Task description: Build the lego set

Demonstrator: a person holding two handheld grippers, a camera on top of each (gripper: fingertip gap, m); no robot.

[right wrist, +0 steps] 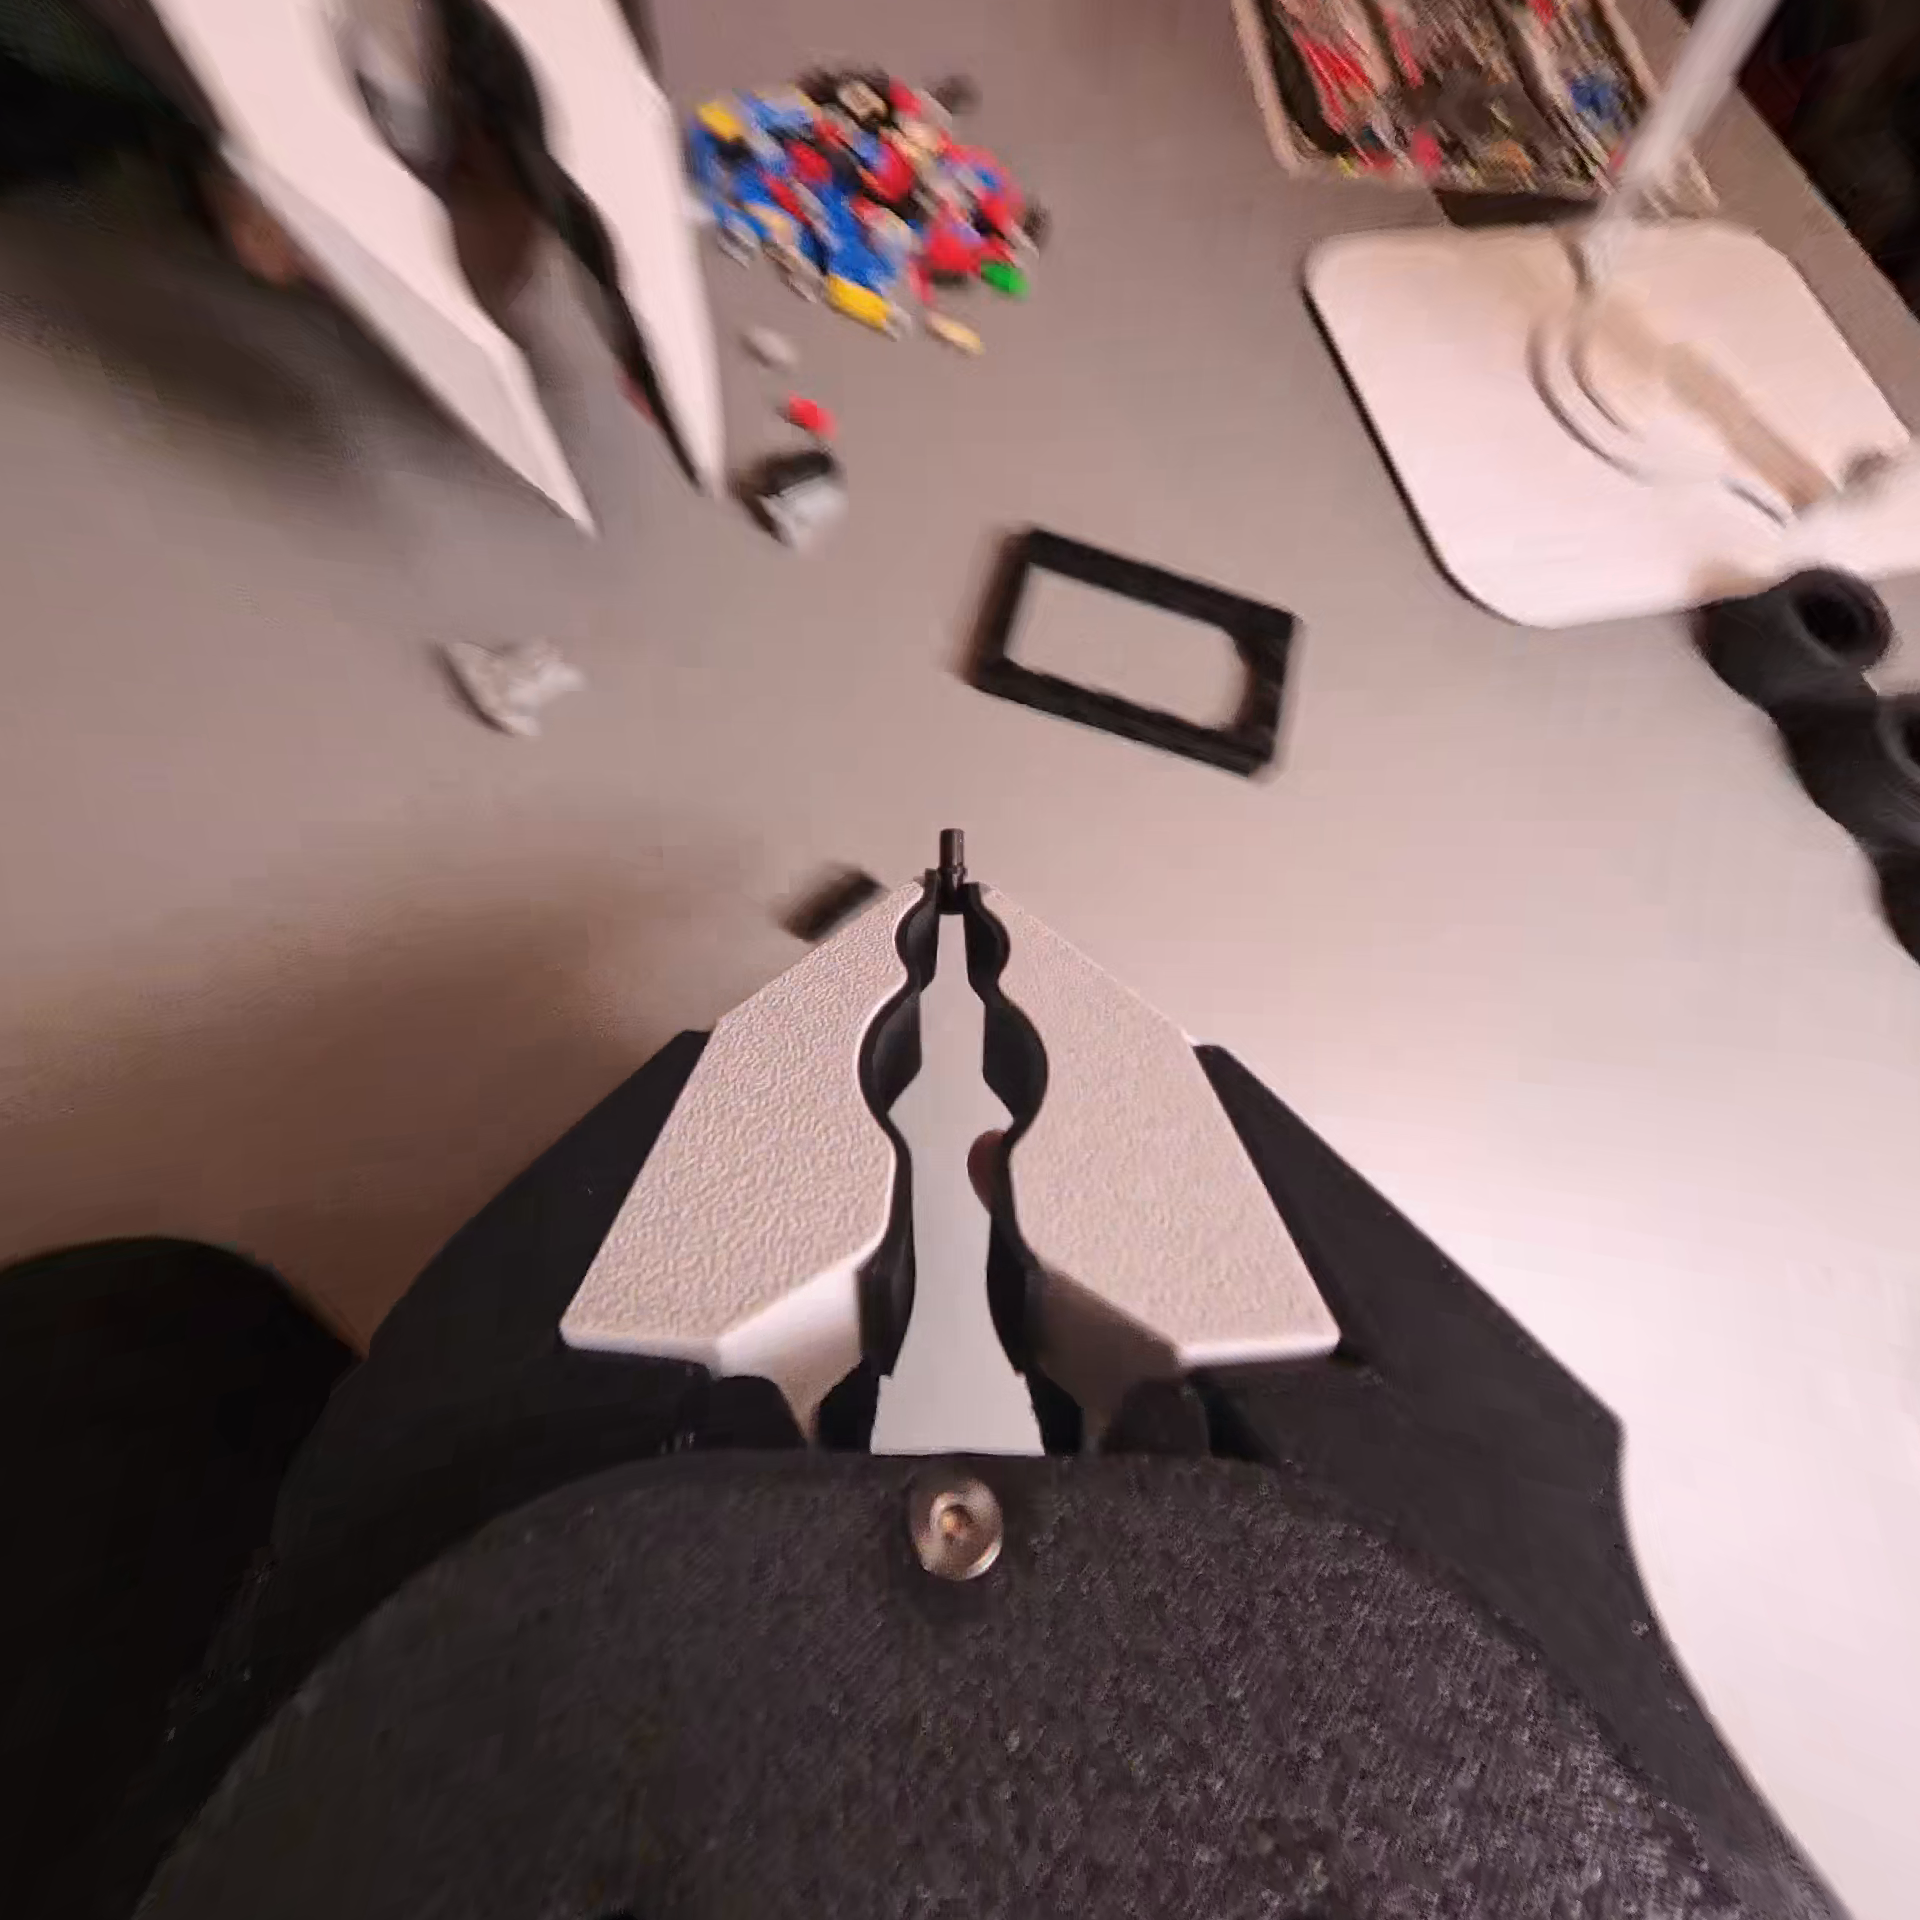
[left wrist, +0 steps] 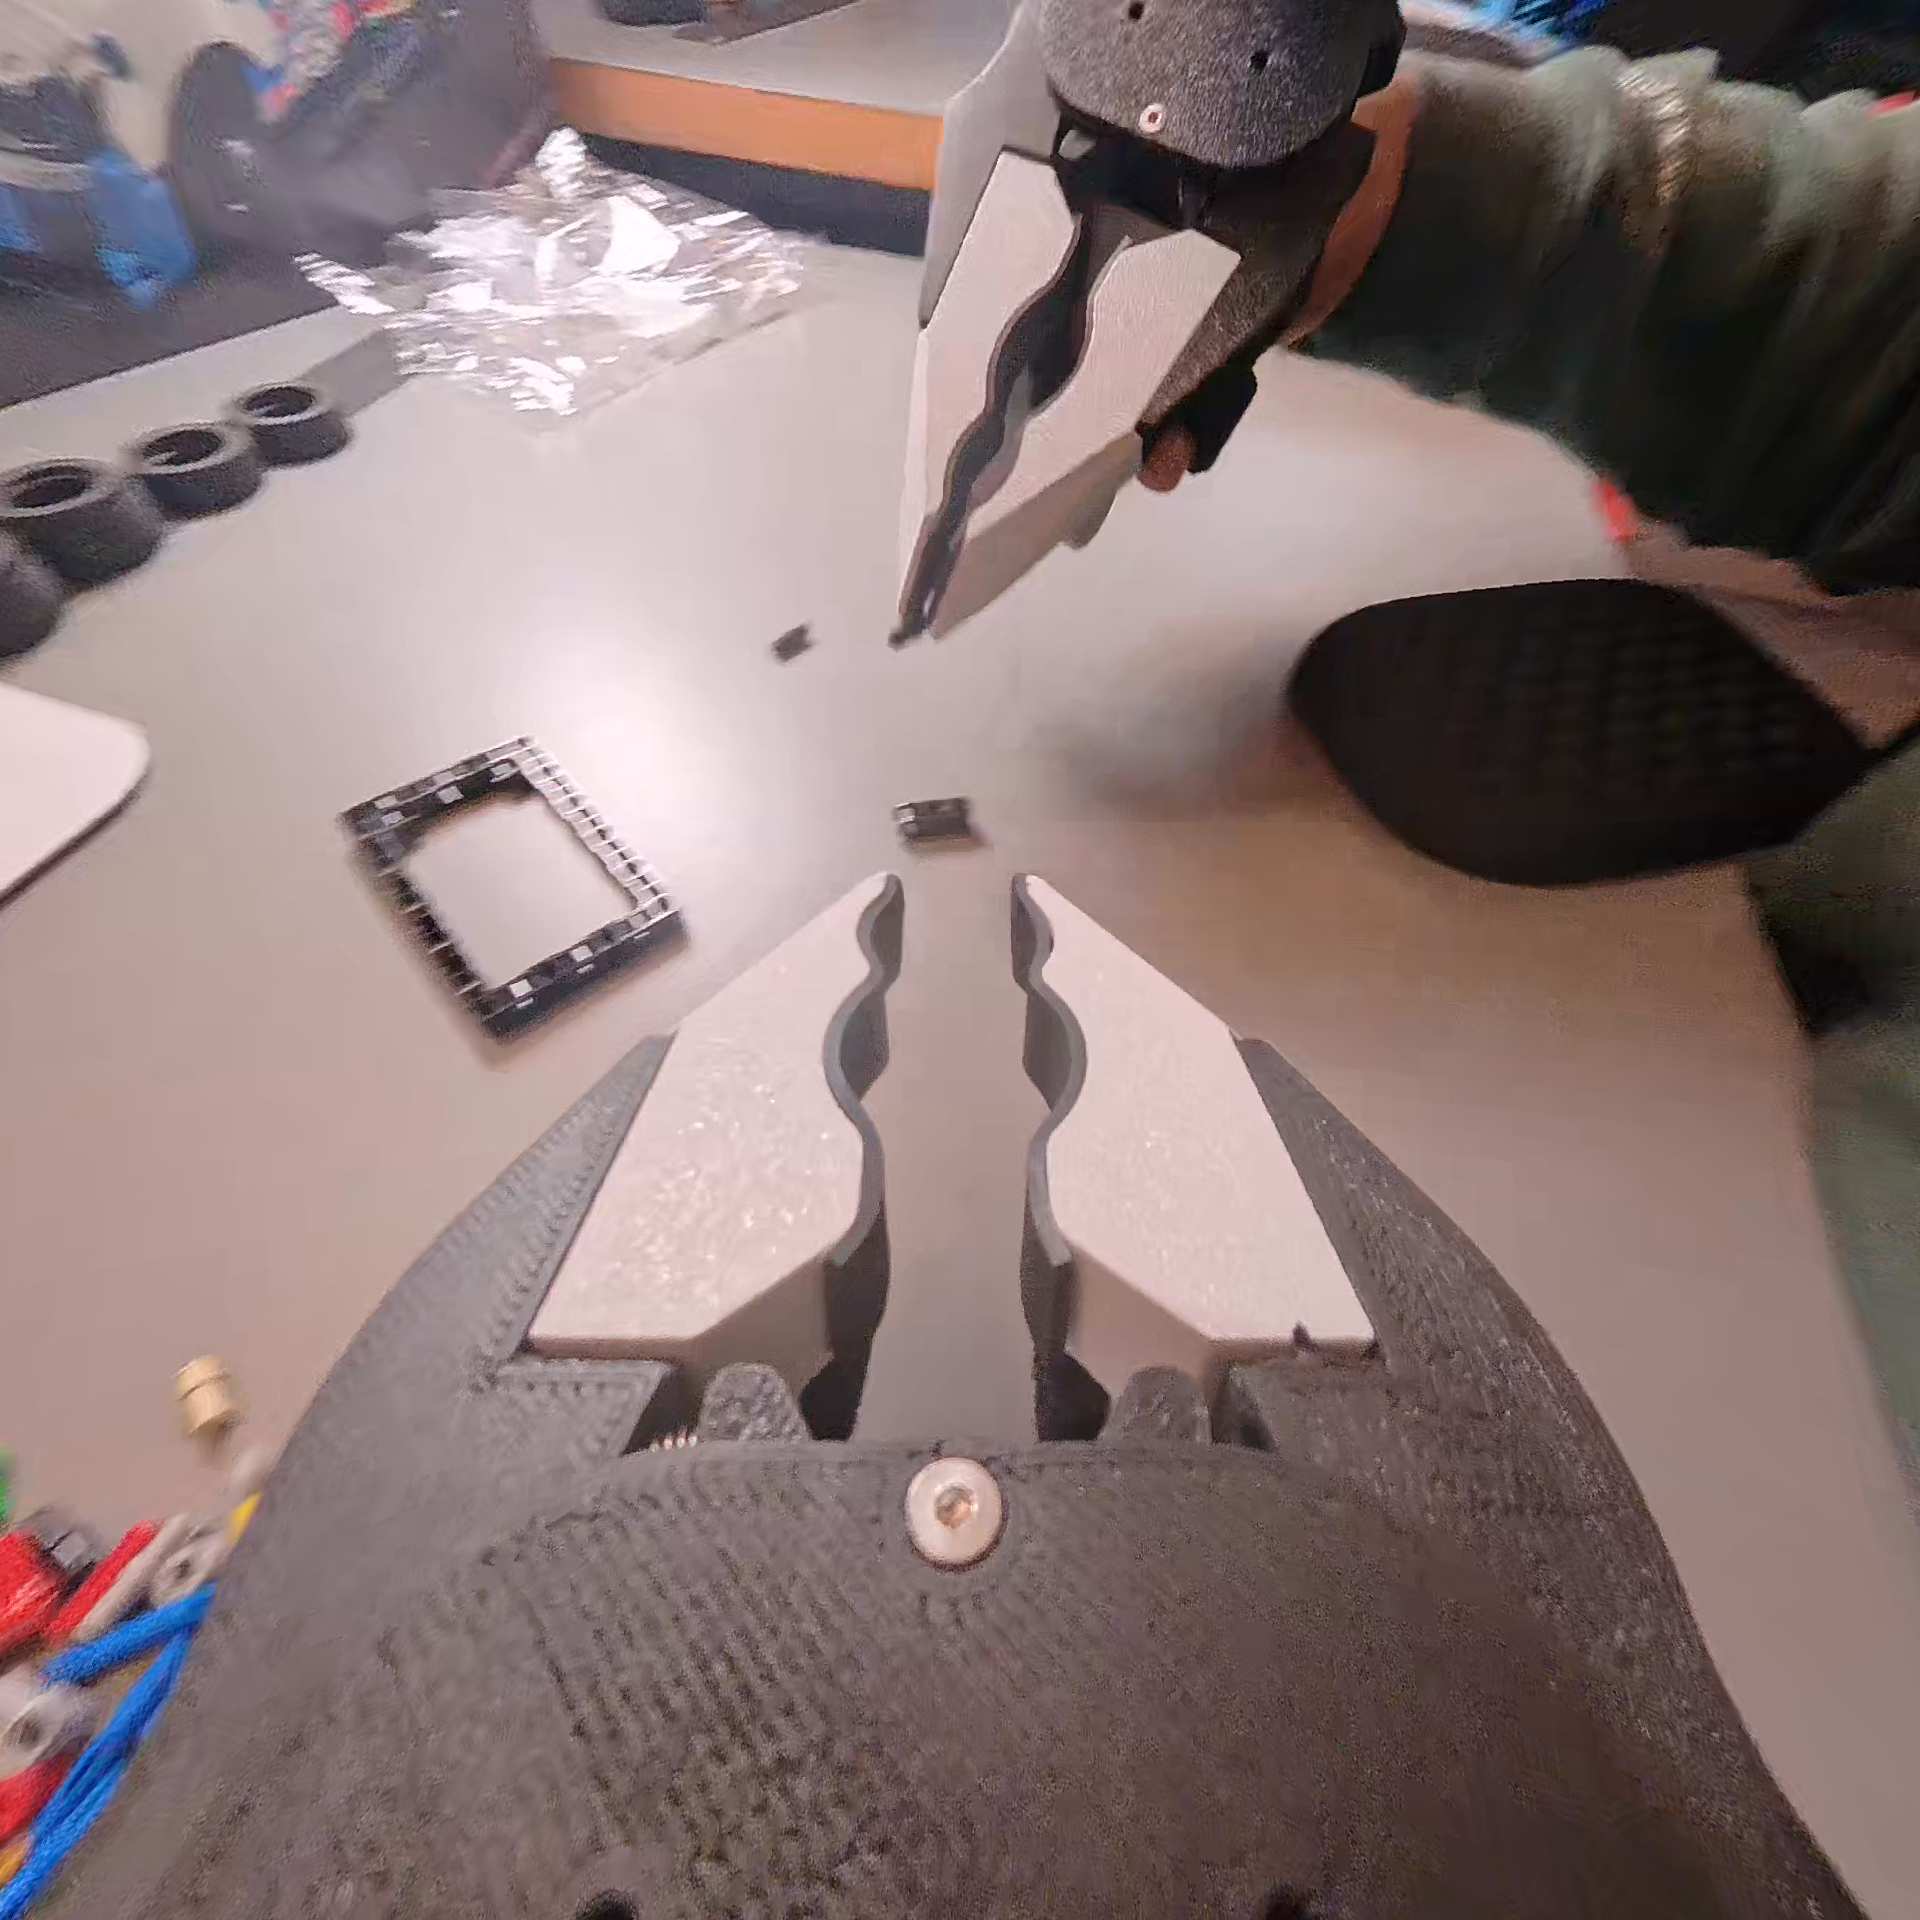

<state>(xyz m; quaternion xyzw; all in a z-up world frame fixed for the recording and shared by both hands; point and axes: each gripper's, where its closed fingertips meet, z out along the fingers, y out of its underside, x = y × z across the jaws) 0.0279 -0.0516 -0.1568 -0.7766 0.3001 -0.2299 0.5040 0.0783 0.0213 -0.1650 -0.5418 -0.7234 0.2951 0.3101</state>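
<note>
My left gripper is open and empty, low over the grey table. A small black piece lies just ahead of its tips, and another small black piece lies farther off. A black rectangular Lego frame lies flat to its left. My right gripper is shut on a thin black pin that sticks out past its tips. It shows in the left wrist view, pointing down at the table. The frame lies ahead and to the right of it. The left gripper shows at upper left, blurred.
Black tyres stand at the left, crumpled clear plastic behind them. A pile of coloured pieces lies at the far side. A white stand base is at the right. A person's green sleeve reaches in. The grippers' ends are close to 10 centimetres from one another. The right tips stand about 6 centimetres off the small black piece. It turns up in the right wrist view as well.
</note>
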